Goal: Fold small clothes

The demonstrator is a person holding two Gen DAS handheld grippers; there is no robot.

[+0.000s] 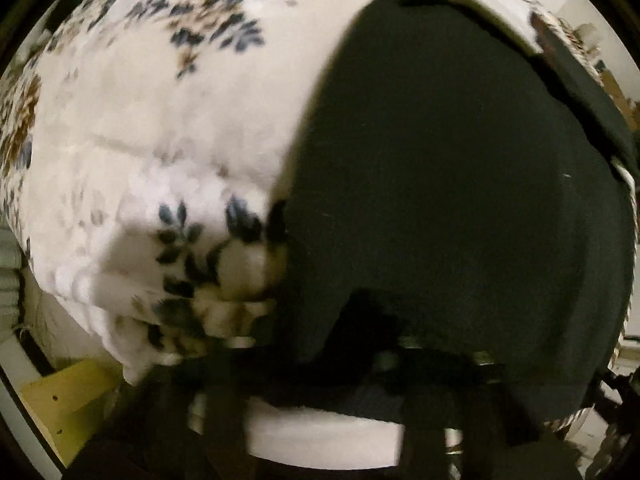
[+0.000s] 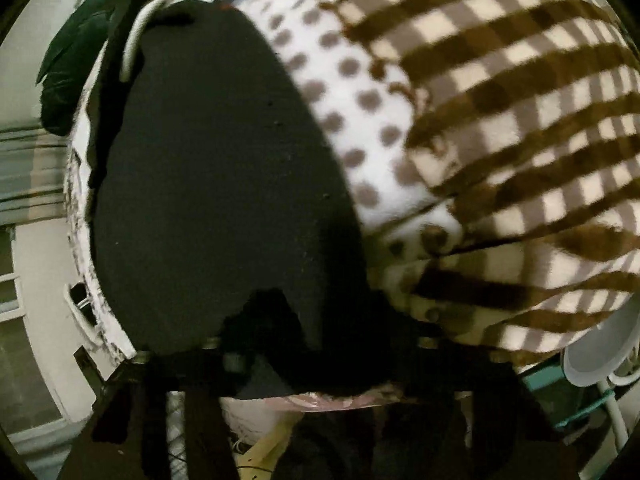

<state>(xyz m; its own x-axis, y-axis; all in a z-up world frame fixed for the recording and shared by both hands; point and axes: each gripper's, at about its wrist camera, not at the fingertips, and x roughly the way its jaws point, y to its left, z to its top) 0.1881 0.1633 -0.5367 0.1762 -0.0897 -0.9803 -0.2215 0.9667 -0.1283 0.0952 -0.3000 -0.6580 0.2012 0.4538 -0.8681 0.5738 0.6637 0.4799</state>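
A black garment (image 1: 460,168) lies spread over the blankets and fills the right half of the left wrist view. It also fills the left and middle of the right wrist view (image 2: 216,168), with a white drawstring (image 2: 138,28) at its far end. My left gripper (image 1: 352,344) sits at the garment's near edge, its dark fingers closed on the black cloth. My right gripper (image 2: 320,344) sits at the near edge on the other side, also closed on the black cloth. The fingertips of both are hard to tell from the dark fabric.
A white floral blanket (image 1: 168,112) lies left of the garment. A brown checked blanket (image 2: 520,112) and a white dotted cloth (image 2: 360,120) lie to its right. A yellow board (image 1: 68,396) and a white round lamp (image 2: 600,356) are below the bed edge.
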